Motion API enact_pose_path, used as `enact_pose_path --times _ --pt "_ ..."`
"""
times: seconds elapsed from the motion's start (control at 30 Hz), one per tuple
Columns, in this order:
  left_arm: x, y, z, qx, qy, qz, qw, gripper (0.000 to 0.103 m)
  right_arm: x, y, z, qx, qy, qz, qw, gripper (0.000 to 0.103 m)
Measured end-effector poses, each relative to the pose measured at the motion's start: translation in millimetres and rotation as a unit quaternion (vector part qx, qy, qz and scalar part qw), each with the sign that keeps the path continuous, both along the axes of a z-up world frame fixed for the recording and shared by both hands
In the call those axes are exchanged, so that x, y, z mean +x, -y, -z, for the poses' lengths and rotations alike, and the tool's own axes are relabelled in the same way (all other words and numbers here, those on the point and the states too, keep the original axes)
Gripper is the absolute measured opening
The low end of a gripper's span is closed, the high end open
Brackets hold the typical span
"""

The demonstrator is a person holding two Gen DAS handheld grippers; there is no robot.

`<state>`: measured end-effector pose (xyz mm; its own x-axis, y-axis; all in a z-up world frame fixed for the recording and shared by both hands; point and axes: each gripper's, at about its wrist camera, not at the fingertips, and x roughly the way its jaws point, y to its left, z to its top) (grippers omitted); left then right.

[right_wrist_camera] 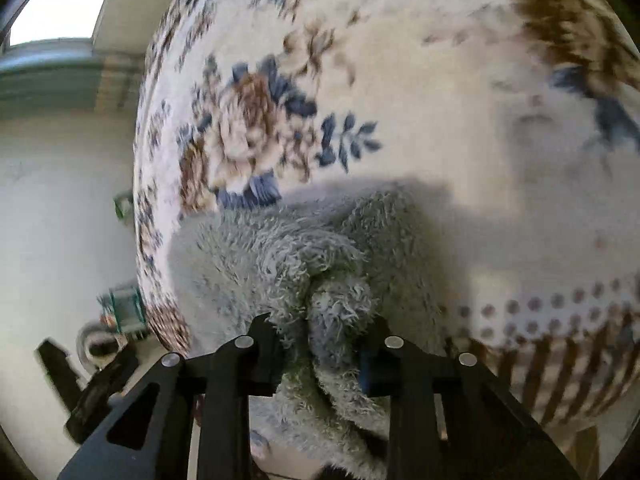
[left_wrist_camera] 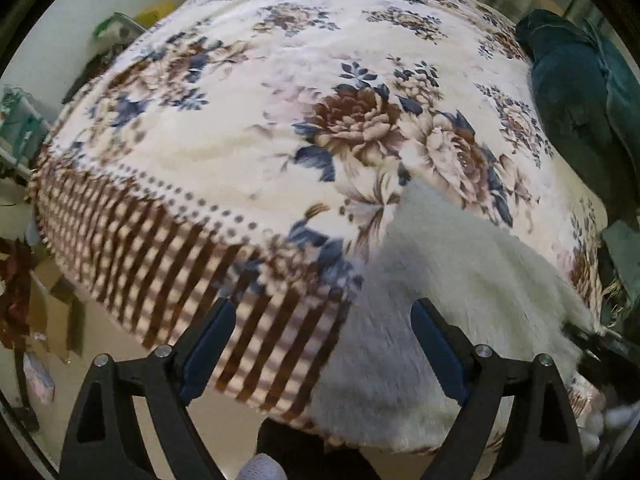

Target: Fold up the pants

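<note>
White fluffy pants (left_wrist_camera: 448,280) lie on a flower-patterned blanket (left_wrist_camera: 240,120) near the bed's front edge, at the lower right of the left wrist view. My left gripper (left_wrist_camera: 324,316) hangs open above the blanket's striped border and the pants' left edge, with nothing between its fingers. In the right wrist view the same fluffy pants (right_wrist_camera: 280,248) look grey-white and are bunched into a fold. My right gripper (right_wrist_camera: 324,332) is shut on that bunched fold, and the fabric bulges up between the fingers (right_wrist_camera: 372,356).
A dark teal garment (left_wrist_camera: 580,92) lies at the bed's far right side. The blanket's brown striped border (left_wrist_camera: 160,248) hangs over the bed edge. Clutter stands on the floor at left (left_wrist_camera: 24,120), and a dark object (right_wrist_camera: 92,388) shows low left beside the bed.
</note>
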<state>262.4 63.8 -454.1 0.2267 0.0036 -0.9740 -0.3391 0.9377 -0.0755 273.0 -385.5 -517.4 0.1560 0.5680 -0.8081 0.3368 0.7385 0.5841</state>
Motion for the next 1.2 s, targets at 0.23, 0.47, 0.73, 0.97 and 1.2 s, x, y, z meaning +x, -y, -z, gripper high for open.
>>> enact_pose_path --times 0.23,0.47,0.73,0.97,1.2 --pt "60.9 21.7 35.0 -0.050 -0.025 0.081 0.9952 0.089 -8.4 45.8 7.4 -0.029 -0.053 0.093 0.994 0.051" --pt "96.0 49.2 51.8 -0.058 -0.029 0.140 0.9880 0.089 -105.9 51.0 -6.6 -0.022 -0.073 0.198 0.977 0.074" --pt "106.0 65.2 59.6 -0.042 -0.032 0.162 0.9853 0.089 -143.2 8.3 67.9 0.101 -0.105 0.243 0.959 0.069" --pt "99.7 62.5 59.0 -0.027 -0.037 0.159 0.9862 0.089 -146.0 -22.3 38.8 0.051 -0.084 0.218 0.971 0.012" --pt "93.3 64.9 64.8 -0.021 -0.046 0.157 0.9863 0.089 -175.3 -17.6 10.7 0.012 -0.115 0.174 0.978 0.005"
